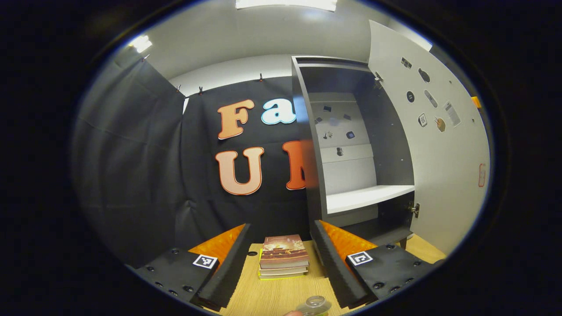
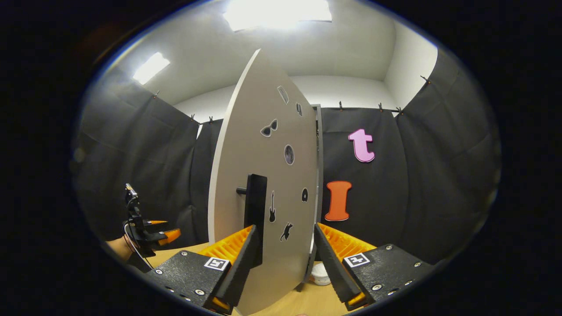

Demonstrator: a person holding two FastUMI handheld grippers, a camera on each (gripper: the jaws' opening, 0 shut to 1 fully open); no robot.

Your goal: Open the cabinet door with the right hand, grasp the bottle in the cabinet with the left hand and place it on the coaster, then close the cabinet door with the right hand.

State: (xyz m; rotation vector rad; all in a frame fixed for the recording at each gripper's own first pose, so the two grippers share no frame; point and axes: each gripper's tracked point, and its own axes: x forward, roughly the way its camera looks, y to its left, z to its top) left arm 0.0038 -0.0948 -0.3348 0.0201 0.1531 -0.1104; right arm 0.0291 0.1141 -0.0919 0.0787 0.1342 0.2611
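Your cabinet (image 1: 351, 145) stands at the back of the wooden table (image 1: 272, 294), its grey carcass open toward you in the left gripper view, with a white shelf (image 1: 369, 197) across the lower part and small stickers on the pale back panel. Its door (image 1: 434, 145) is swung wide open to the right in the left gripper view; in the right gripper view you see the door's outer face (image 2: 272, 175) close up, dotted with small dark stickers, with the black upright handle (image 2: 255, 206) standing off it on a short post. Your right gripper (image 2: 284, 259) is spread open with the door's lower part between the two fingers; the left finger sits just beside the handle, but you cannot tell whether it touches, and neither finger presses on anything. Your left gripper (image 1: 281, 263) is also open and holds nothing; in the right gripper view it shows far off at the left, held by a hand (image 2: 117, 246). A small stack of books (image 1: 283, 256) lies on the table ahead, between the left gripper's fingers. At the very bottom of the left gripper view, the clear top of the bottle (image 1: 314, 305) shows, standing on the table near you and outside the cabinet; what it rests on cannot be made out. A small white container (image 2: 319, 274) sits on the table by the door's foot.
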